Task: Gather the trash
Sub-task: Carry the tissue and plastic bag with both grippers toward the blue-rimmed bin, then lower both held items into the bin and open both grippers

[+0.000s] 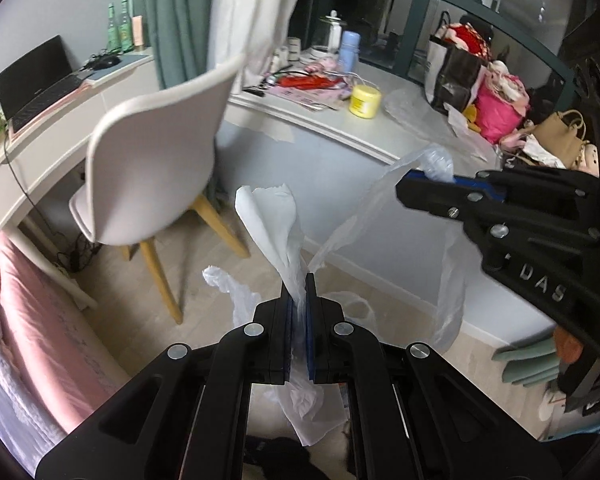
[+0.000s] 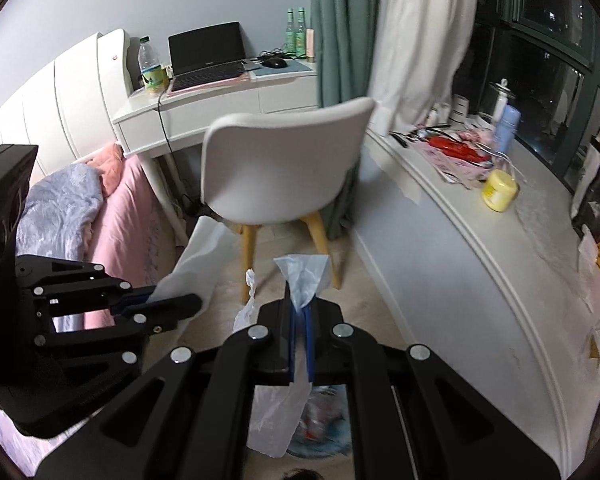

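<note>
We held the left tool [image 1: 299, 300] pressed together on a crumpled white paper tissue [image 1: 270, 216] and one edge of a thin translucent plastic trash bag [image 1: 352, 236], both pinched between its blue pads. Our right tool [image 2: 299, 312] was likewise clamped shut on the bag's opposite edge, so the filmy sheet hung slack between the two tools above the pale wood floor [image 1: 204, 280], its bottom sagging below them. The tissue's soft, folded top stood up past the left tool's fingertips. Ahead stood a smooth white moulded chair with tapered wooden legs [image 2: 276, 168], apart from the bag with open floor between. To our right the long curved pale tabletop [image 2: 480, 240] edged the free space; to our left lay the pink-sheeted bed [image 2: 128, 216] close beside the left tool
</note>
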The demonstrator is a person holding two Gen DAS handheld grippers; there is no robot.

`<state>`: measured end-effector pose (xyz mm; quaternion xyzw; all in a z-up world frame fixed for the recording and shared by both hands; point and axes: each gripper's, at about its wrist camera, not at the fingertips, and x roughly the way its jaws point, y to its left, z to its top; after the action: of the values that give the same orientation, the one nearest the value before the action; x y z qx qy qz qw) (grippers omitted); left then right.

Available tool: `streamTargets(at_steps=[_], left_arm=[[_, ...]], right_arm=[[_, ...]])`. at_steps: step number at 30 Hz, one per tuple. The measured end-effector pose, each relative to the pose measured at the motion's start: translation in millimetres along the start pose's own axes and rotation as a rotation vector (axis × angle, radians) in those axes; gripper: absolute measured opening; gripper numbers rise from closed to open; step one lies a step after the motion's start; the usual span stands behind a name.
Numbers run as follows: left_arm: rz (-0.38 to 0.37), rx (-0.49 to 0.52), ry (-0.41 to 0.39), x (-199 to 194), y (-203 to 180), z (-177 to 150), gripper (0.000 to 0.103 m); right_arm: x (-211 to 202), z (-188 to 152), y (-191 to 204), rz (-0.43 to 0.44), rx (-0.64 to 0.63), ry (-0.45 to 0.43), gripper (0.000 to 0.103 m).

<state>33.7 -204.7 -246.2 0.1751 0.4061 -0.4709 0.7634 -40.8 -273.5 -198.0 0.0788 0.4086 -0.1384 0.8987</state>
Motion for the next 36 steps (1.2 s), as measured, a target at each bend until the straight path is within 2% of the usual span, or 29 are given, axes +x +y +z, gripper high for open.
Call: streamTargets(at_steps=[5,11,16,19,22,29,36], left_arm=[[0.001,-0.016,0.021,21,-44,-13,0.004],[-0.013,-0.034,0.072,56,-72,-31,0.004],[-0.018,-0.014,0.115,85,-75,-47,0.004],[-0.009,0.02,0.139,108,-73,-64,0.004],[-0.015,0.011,0.181,130,-69,-82,0.004],[-0.051,0.007,0.292,196,-66,-136,0.004],[-0.051,-0.004,0.387,279,-53,-189,0.004]], right_arm=[[-7,-26,-34,0.005,-0.025,0.034,0.006],[8,-64,-54,0.007,-0.042,0.101,0.006],[30,-89,-59,0.001,-0.013,0.161,0.006],[45,-106,-59,-0.008,-0.002,0.186,0.006],[67,-131,-57,-0.014,0.003,0.224,0.006],[128,-183,-57,-0.01,0.027,0.312,0.006],[197,-228,-56,-0.003,0.033,0.362,0.006]])
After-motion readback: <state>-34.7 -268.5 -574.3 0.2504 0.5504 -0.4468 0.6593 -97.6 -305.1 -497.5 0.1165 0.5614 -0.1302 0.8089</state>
